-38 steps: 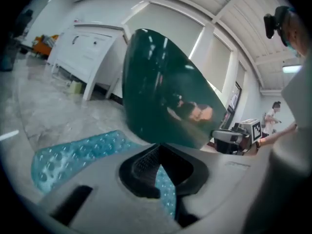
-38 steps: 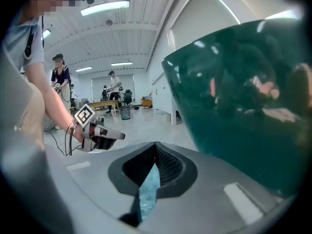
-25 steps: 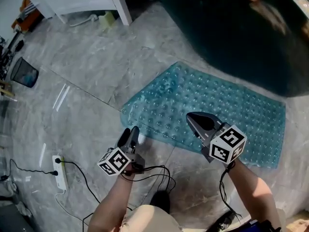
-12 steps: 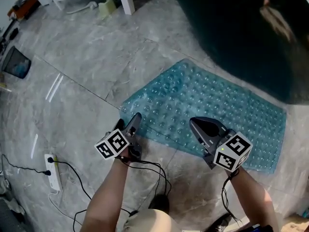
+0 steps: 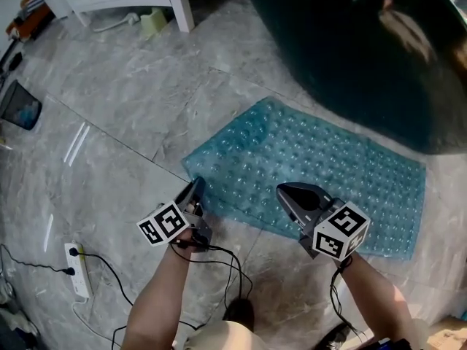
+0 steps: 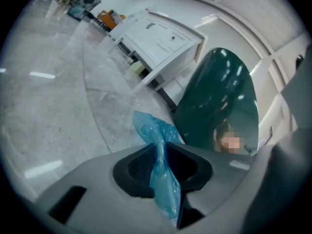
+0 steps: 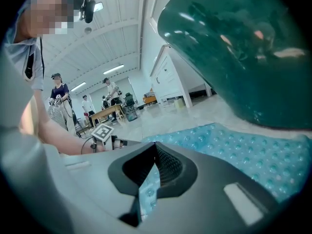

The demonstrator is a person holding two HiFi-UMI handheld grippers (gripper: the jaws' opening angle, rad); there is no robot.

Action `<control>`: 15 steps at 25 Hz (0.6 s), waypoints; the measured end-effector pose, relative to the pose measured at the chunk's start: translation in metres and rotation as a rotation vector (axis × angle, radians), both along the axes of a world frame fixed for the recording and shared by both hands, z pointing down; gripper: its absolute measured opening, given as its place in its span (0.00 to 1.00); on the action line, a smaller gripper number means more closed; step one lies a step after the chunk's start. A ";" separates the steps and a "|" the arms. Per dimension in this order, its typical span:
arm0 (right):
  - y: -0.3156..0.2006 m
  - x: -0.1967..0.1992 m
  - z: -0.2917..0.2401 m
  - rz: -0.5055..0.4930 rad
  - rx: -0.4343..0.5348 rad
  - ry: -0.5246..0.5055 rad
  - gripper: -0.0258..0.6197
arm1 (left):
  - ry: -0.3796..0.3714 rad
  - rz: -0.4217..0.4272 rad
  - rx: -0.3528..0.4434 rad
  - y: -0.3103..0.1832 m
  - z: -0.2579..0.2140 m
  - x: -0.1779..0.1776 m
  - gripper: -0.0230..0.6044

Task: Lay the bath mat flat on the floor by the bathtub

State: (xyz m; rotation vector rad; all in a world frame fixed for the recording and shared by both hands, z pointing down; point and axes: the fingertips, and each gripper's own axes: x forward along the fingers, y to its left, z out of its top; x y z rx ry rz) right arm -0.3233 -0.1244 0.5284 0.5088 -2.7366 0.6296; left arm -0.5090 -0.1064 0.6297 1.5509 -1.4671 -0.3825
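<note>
- On the floor (image 5: pixel 109 108) beside the tub (image 5: pixel 350 49): the mat (image 5: pixel 314 159) lies spread along the tub's side, its near long edge toward me. It is mostly flat, but the left end looks humped.
- Left gripper (image 5: pixel 195 188): at the mat's near left corner. Its jaws have just been closing, and my own view shows a fold of blue mat (image 6: pixel 158 150) pinched upright between them. Clenched on the mat.
- Right gripper (image 5: pixel 286 192): further right on the same near edge, jaws pressed tight on a thin lip of mat (image 7: pixel 148 189).
- Handling, my judgement: light, thin and floppy. It folds in the jaws rather than holding its shape, so it will sag and crease between my two holds.
- The surface is bubbled and glossy, probably slick plastic. It is not fragile and a firm pinch should do no harm.
- Where to hold: at the rim, near the corners and well apart, to keep the edge taut while the hump is lowered.
- Containers: only the tub's dark outer wall shows, so I cannot tell what is inside.
- A small dark bin (image 5: pixel 18 106) stands well off to the left. Its contents are too small to make out.
</note>
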 end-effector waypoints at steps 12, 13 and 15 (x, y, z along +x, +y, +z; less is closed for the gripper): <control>-0.047 0.108 0.070 0.360 -0.112 0.172 0.05 | -0.709 1.173 0.449 0.046 -0.063 0.248 0.15; -0.047 0.122 0.079 0.384 -0.125 0.203 0.05 | -0.740 1.267 0.450 0.055 -0.052 0.264 0.15; -0.041 0.150 0.102 0.400 -0.148 0.304 0.05 | -0.712 1.324 0.423 0.059 -0.040 0.281 0.15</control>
